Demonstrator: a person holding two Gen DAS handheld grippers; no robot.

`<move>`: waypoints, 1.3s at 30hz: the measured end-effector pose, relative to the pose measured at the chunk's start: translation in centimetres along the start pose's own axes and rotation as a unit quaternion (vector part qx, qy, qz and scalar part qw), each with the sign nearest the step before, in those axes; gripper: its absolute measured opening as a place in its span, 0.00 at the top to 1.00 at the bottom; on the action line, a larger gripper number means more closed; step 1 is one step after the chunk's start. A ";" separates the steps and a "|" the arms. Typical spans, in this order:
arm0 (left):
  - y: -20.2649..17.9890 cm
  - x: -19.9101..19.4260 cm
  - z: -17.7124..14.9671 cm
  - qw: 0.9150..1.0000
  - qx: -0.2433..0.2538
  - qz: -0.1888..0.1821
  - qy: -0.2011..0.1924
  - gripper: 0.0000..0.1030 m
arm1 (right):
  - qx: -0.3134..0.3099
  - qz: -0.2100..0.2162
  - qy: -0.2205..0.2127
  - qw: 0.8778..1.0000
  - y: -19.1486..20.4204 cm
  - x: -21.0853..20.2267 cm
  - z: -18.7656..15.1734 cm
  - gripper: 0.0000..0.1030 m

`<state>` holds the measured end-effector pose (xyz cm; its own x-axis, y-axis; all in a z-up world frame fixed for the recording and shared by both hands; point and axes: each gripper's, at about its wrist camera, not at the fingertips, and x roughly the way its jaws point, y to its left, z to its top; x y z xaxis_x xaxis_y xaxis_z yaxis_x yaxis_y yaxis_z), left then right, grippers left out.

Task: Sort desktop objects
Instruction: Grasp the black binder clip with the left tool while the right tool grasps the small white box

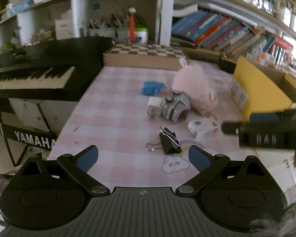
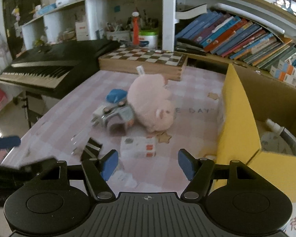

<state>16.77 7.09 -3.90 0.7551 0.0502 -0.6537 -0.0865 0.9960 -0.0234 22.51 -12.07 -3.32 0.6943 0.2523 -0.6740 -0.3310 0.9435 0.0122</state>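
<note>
**Ana:** Both pairs of jaws stand parted with nothing between them, the left gripper wider than the right gripper.

**Ben:** Biggest first, then. Where does everything go?

**Ana:** Probably the yellow cardboard box, on the right edge of the checked tablecloth. The pink plush pig lies mid-table on its side, far from both grippers.

**Ben:** And nearer?

**Ana:** A small white carton lies flat just beyond the right gripper, slightly left of its centre line, long axis running left to right. That hand is nearer to it.

**Ben:** The left one?

**Ana:** A black binder clip sits just past its right fingertip, wire handle pointing left. It is small, rigid and wedge-shaped.
</note>
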 end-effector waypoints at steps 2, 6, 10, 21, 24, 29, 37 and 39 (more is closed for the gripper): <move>-0.5 1.0 0.2 1.000 0.013 -0.011 0.018 0.19 | 0.009 -0.001 -0.003 1.000 -0.4 0.4 0.5 0.34; -1.3 2.5 0.6 0.999 0.023 -0.027 0.030 0.33 | 0.013 0.004 -0.009 1.000 -0.9 1.2 1.5 0.34; -1.9 3.9 1.3 0.999 0.024 -0.034 0.031 0.51 | 0.010 0.013 -0.003 1.000 -1.1 1.9 1.8 0.34; -1.8 6.1 2.4 0.998 -0.006 -0.054 0.030 0.93 | 0.001 0.026 0.013 1.000 -1.2 3.5 2.2 0.34; -1.5 5.5 2.8 0.999 -0.006 -0.050 0.020 0.99 | -0.002 0.036 0.029 0.999 -1.1 4.1 2.0 0.34; -0.2 4.7 2.8 0.999 -0.026 -0.031 0.022 0.99 | -0.011 0.054 0.053 0.997 -0.3 5.2 1.7 0.34; 1.3 3.1 2.7 0.999 -0.043 -0.009 0.017 0.99 | -0.025 0.039 0.068 0.997 0.9 7.2 1.2 0.34; 1.4 2.9 2.7 0.999 -0.041 -0.008 0.016 0.99 | -0.027 0.035 0.073 0.996 0.9 7.7 0.9 0.34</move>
<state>20.63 8.83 -3.77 0.7361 0.0316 -0.6761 -0.1295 0.9870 -0.0948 28.12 -9.05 -7.80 0.5700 0.2790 -0.7728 -0.4110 0.9113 0.0258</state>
